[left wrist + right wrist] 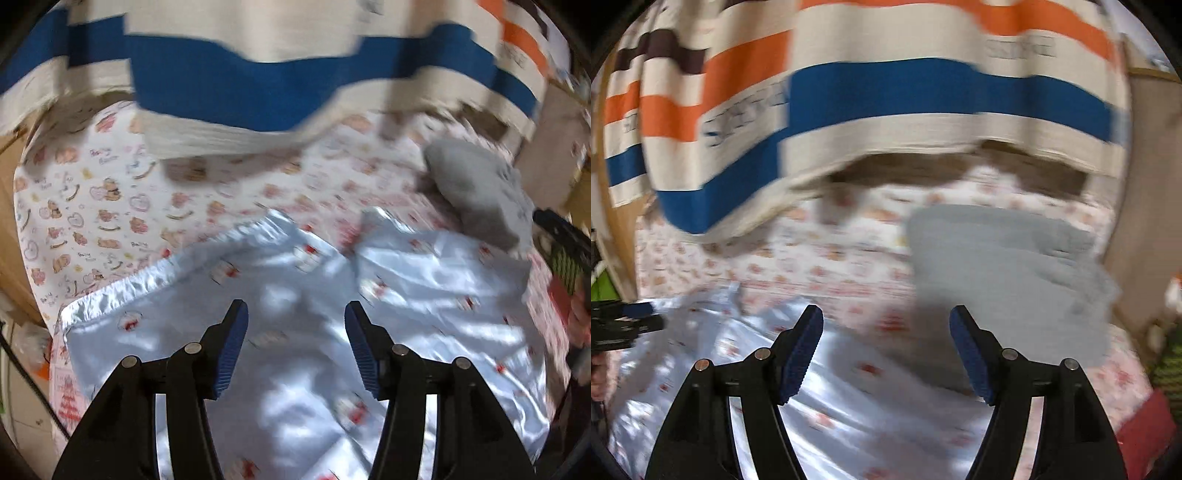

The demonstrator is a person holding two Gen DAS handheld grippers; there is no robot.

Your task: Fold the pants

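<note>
Left wrist view looks down over the left hand-held gripper [293, 314], its jaws parted and empty, above pale blue satin pants [295, 350] lying spread on a bed [92, 206] covered with a teddy-bear print sheet. Only this view shows the pants' two leg ends, pointing toward the bed's far edge, and the sheet's print sharply. A folded grey garment [480, 188] lies near the far right corner. Right wrist view is blurred; the right hand-held gripper [886, 321], jaws wide and empty, hangs over the pants' right side [849, 406], the grey garment [1004, 280] large just beyond. Only here the striped cloth [886, 96] at the far edge shows orange and brown bands.
</note>
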